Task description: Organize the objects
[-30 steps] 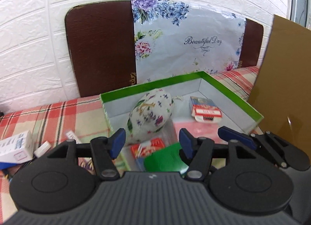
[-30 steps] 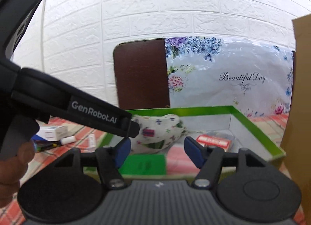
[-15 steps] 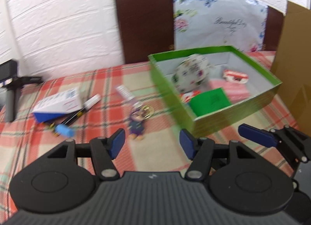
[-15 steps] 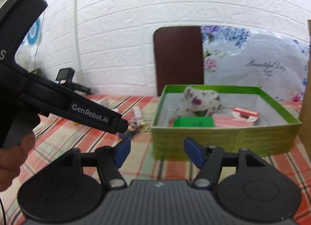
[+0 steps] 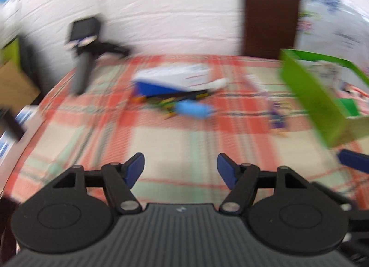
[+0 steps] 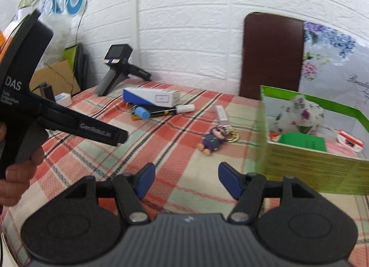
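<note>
While both tongs, left gripper [image 5: 181, 166] and right gripper [image 6: 184, 178], stay spread and empty, motion blur risks misjudging the purple figurine keychain [image 6: 213, 140] beside the green cardboard box [image 6: 313, 161].

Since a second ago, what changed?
Both tools pulled back from over the green box and swung left toward the loose items: keychain figure, blue-capped marker, white-blue carton. Left tool and right tool stayed open and empty. Box contents unchanged.
</note>
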A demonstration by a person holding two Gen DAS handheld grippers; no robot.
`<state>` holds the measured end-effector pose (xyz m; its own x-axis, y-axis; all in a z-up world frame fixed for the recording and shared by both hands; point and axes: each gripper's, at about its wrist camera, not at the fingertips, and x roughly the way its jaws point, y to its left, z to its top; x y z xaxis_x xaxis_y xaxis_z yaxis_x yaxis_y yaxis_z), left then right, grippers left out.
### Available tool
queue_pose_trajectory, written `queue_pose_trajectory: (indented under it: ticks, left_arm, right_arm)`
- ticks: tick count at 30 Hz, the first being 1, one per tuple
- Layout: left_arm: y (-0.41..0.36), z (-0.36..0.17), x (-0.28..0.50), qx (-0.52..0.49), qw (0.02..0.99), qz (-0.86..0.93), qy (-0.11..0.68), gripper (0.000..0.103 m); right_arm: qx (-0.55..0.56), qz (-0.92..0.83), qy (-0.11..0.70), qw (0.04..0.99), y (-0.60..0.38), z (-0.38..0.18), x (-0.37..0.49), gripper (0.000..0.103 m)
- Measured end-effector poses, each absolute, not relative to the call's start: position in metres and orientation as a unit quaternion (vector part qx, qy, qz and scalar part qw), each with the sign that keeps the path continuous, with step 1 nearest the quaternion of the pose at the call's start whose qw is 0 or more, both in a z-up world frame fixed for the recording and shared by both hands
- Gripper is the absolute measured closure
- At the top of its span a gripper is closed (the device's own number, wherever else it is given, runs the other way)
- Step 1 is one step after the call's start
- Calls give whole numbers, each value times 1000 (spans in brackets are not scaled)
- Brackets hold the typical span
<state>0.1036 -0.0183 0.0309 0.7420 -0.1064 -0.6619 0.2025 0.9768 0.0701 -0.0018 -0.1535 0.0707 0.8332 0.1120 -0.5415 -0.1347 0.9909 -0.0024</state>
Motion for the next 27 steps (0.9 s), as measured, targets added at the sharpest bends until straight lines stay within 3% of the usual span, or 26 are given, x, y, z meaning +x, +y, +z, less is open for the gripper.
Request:
queue_pose_trajectory:
  ticks: [8, 13, 16, 17, 18, 22, 27]
  left_arm:
    - [68, 11, 131, -23, 930, 2, 368, 32]
    - [84, 16, 131, -65, 928, -17, 365, 32]
    - [90, 18, 133, -101, 921, -35, 374, 32]
    - [94, 18, 134, -118, 917, -46, 378, 32]
    - [97, 19, 134, -135, 912, -57, 383, 32]
    - [97, 18, 136, -181, 893, -99, 400, 32]
    - [77, 16, 133, -204, 877, -137, 413, 22]
  right_arm:
    - [-18, 107, 300, 948, -121, 73, 62, 40]
    - [-90, 131, 290, 944, -84, 73, 116, 44]
    - [-125, 142, 315, 930, -65, 65, 150, 60]
    - [-138, 142, 325, 925, -59, 59, 158, 74]
    - [-145, 141, 334, 921, -55, 53, 163, 83]
    - [-92, 162, 354, 916, -62, 45, 144, 85]
    - [58, 220, 398, 889, -86, 46, 104, 85]
